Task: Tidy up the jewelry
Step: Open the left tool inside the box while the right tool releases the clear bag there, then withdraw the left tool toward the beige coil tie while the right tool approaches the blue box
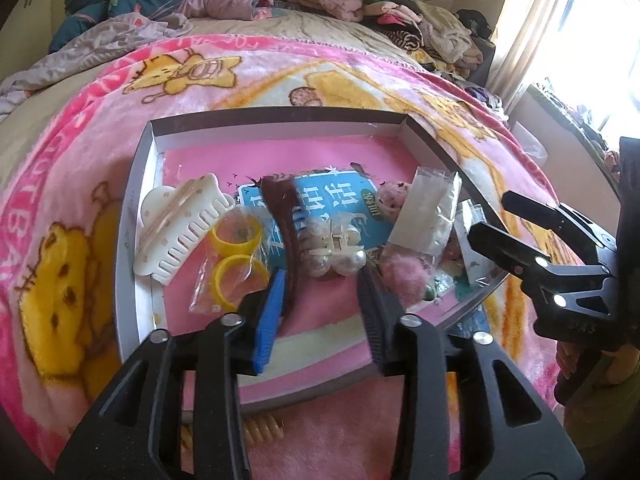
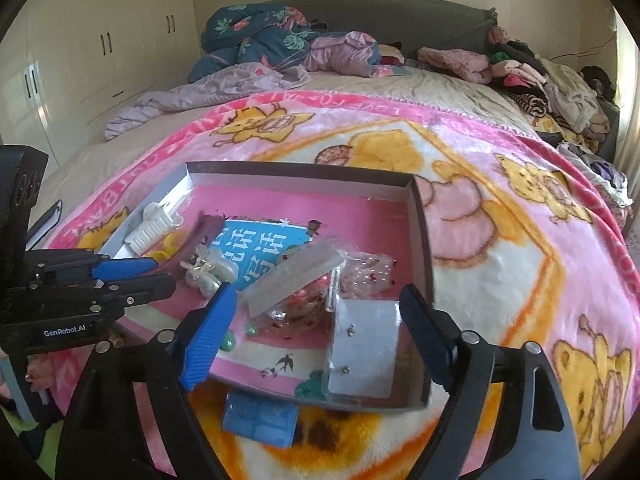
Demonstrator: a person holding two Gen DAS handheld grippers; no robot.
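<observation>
A shallow box [image 1: 280, 126] [image 2: 420, 216] with a pink floor lies on the bed and holds hair clips and bagged jewelry. In the left wrist view it holds a white claw clip [image 1: 176, 228], yellow rings in a bag [image 1: 236, 260], a long brown clip [image 1: 286, 232], a pearl clip [image 1: 340, 252] and clear bags [image 1: 428, 212]. My left gripper [image 1: 320, 280] is open just above the box floor, near the brown clip and pearl clip. My right gripper [image 2: 316, 300] is open over the box's near right corner, around a clear earring bag [image 2: 364, 356]. Each gripper shows in the other view, the right [image 1: 500, 220] and the left [image 2: 160, 276].
The box rests on a pink cartoon blanket [image 2: 520, 260]. A blue packet [image 2: 260, 420] lies on the blanket just outside the box's near edge. A comb-like clip [image 1: 264, 432] lies outside the box, under my left gripper. Piled clothes [image 2: 540, 80] line the far side of the bed.
</observation>
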